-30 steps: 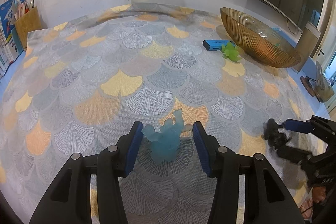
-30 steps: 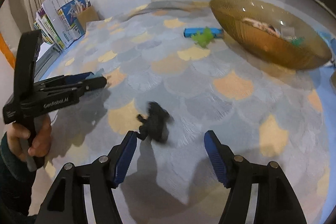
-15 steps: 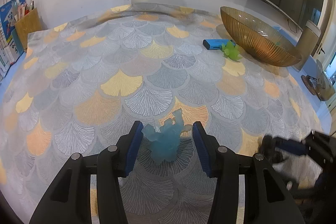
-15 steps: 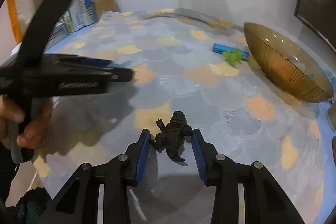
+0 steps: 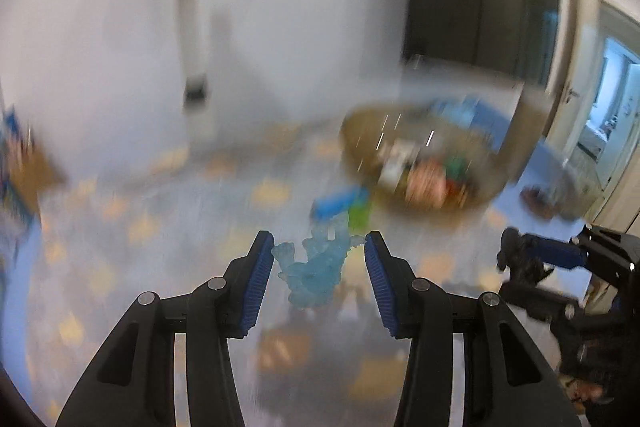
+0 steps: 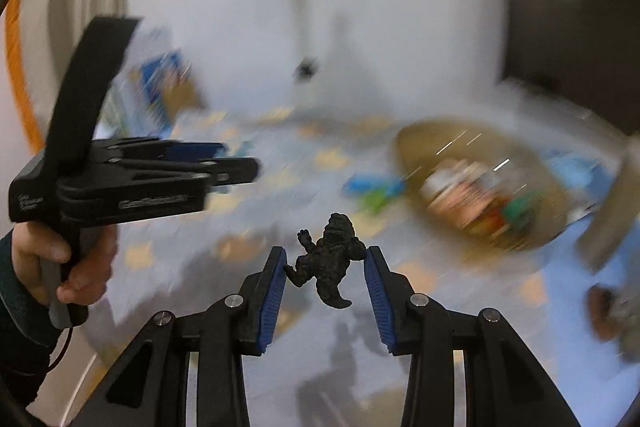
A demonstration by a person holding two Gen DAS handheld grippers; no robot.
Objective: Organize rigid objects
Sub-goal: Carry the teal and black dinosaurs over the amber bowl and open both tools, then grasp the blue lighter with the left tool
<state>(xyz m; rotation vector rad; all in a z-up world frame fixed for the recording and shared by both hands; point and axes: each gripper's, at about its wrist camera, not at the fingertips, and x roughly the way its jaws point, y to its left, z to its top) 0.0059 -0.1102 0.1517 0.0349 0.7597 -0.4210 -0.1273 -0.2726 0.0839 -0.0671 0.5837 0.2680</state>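
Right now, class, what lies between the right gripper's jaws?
A dark monster figurine, pinched between the right gripper jaws, clear in the right wrist view.

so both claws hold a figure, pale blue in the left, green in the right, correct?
Not green. The right claw holds a black figure, per the right wrist view. The left claw does hold the pale blue figure.

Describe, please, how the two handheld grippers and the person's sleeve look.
Both the left gripper and the right gripper are black plastic with silver screws and ribbed blue pads. The left one bears pale lettering, too blurred to read, and a grey trigger. The sleeve is dark.
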